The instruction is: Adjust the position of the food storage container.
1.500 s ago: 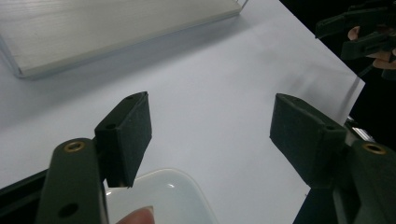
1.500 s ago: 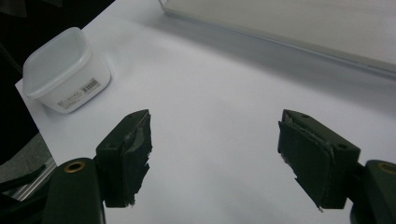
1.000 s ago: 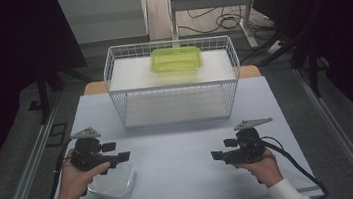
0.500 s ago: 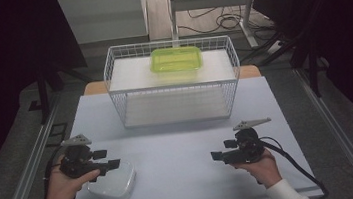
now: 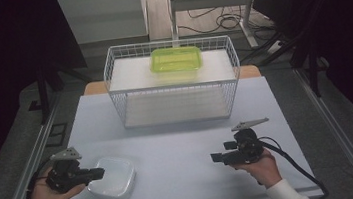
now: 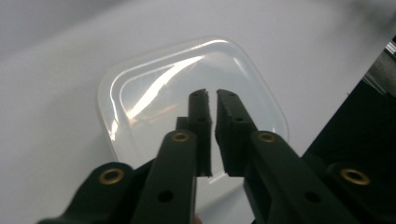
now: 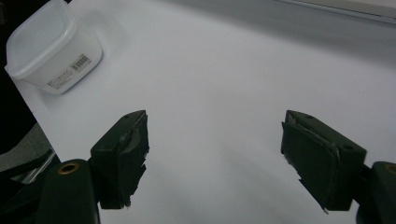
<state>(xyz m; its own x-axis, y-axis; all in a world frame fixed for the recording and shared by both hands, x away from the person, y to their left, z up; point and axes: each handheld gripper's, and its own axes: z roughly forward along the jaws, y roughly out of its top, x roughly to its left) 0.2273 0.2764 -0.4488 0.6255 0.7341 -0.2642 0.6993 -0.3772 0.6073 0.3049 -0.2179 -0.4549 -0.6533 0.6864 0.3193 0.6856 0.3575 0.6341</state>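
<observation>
Two grippers [image 5: 97, 174] [image 5: 215, 158]; one white container [image 5: 115, 179]

Overhead light is falling evenly on the white table [image 5: 181, 154], while the surroundings are lying in deep darkness. A bright streak of glare is showing on the translucent container [image 6: 187, 107] in the left gripper view, where the near jaws are reading soft. The high view is appearing slightly grainy. Shadows are remaining faint in the right gripper view.
</observation>
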